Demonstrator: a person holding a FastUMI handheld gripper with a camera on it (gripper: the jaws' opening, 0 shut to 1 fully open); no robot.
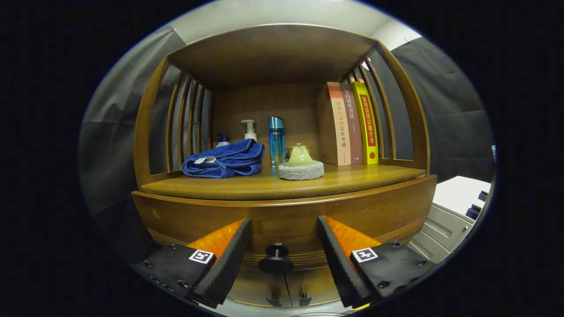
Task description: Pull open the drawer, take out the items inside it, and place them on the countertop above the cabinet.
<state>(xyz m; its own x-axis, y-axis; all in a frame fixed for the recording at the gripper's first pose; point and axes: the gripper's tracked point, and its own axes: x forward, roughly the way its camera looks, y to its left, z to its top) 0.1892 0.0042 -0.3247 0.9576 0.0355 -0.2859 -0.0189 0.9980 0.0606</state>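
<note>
A wooden cabinet faces me, its drawer front (282,220) closed under the countertop (246,187). A dark round drawer knob (276,260) sits between my two fingers, with a gap on each side. My gripper (284,240) is open, level with the drawer front, and neither finger touches the knob. On the countertop lie a folded blue towel (224,160) and a yellow-green scrubber on a grey pad (301,165). The drawer's inside is hidden.
Behind the towel stand a pump bottle (249,130), a small blue-capped bottle (222,140) and a tall blue bottle (276,140). Three books (352,125) lean at the shelf's right. Two lower cabinet door handles (288,300) show below the knob. A white unit (454,211) stands to the right.
</note>
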